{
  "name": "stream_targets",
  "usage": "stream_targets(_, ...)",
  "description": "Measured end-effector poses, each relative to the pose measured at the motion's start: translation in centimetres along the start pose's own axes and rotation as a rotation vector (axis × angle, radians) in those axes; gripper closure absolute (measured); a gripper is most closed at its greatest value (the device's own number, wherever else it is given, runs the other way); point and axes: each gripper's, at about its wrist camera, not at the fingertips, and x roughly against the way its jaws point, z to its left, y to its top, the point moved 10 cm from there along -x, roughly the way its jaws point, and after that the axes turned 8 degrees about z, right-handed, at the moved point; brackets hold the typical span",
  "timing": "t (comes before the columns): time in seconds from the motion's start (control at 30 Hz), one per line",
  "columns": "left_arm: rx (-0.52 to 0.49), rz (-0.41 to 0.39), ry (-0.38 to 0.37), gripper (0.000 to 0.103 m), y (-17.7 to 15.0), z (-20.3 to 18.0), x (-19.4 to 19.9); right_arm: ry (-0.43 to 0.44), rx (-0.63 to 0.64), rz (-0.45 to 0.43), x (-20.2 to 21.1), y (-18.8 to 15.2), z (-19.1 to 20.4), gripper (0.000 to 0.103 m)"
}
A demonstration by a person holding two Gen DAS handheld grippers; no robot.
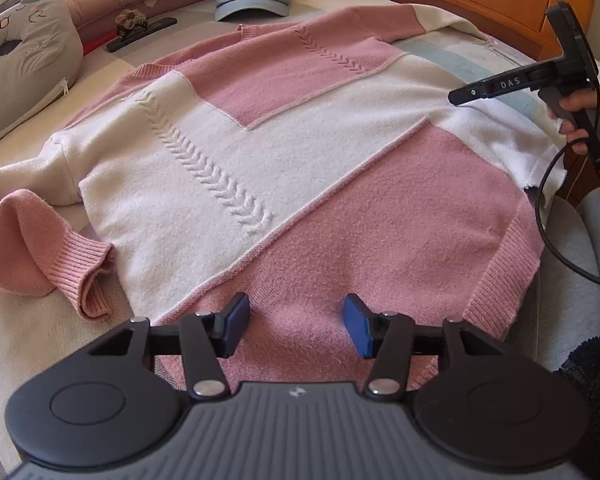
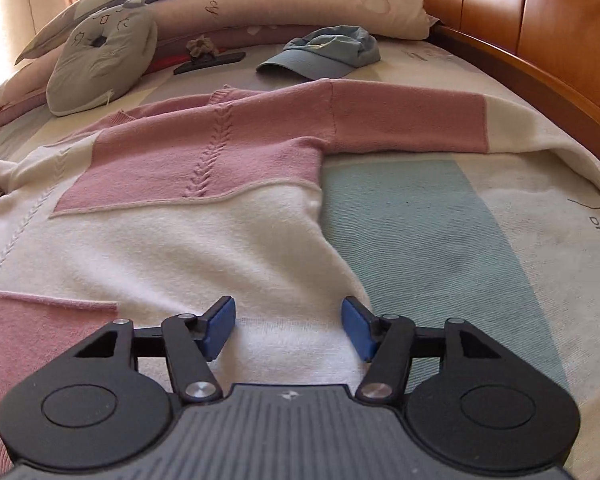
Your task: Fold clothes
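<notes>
"DAS" is printed in pale letters on the black body of the right gripper (image 1: 460, 96), which hangs over the white side panel of the sweater (image 1: 260, 168). "DREAM", cut off at the frame, shows on the bedsheet (image 2: 440, 220), and "cat" is stitched on the grey cushion (image 1: 24, 64); script on the long pillow (image 2: 300, 4) is too small to read. The pink-and-white sweater lies spread face up across the bed, one sleeve stretched toward the wooden headboard (image 2: 520, 20), the other cuff curled at the near edge. The left gripper (image 1: 296, 326) hovers over the pink hem, jaws spread, holding nothing; the right gripper's jaws are spread too, empty. A blue cap (image 2: 324, 56) sits beyond the collar, with bare sheet beside the sweater.
</notes>
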Motion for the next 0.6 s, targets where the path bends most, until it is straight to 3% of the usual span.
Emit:
stream_targets(0.03, -0.01, -0.012, 0.009, 0.051, 0.5, 0.0, 0.3, 0.007, -0.018, 0.012, 0.1, 0.3, 0.0, 0.04)
stream_targets(0.13, -0.008, -0.077, -0.02, 0.05, 2.7, -0.5, 0.9, 0.052, -0.014, -0.03, 1.3, 1.6, 2.1, 0.023)
stream_targets(0.3, -0.032, -0.086, -0.016, 0.05, 4.4, -1.3, -0.7, 0.09, 0.026, -0.058, 0.2, 4.1, 5.1, 0.021)
stream_targets(0.47, 0.032, -0.079, -0.056, 0.05, 3.6, -0.4, -1.8, 0.109, -0.154, -0.103, -0.5, 6.4, 0.9, 0.021)
stream_targets(0.53, 0.044, -0.088, -0.079, 0.049, 3.4, 0.0, -1.9, 0.15, -0.252, -0.093, -0.7, 6.5, -1.8, 0.023)
stream_targets(0.6, 0.05, -0.089, -0.097, 0.043, 3.6, 0.0, -2.1, 0.245, -0.341, -0.055, -1.3, 6.2, -3.8, 0.023)
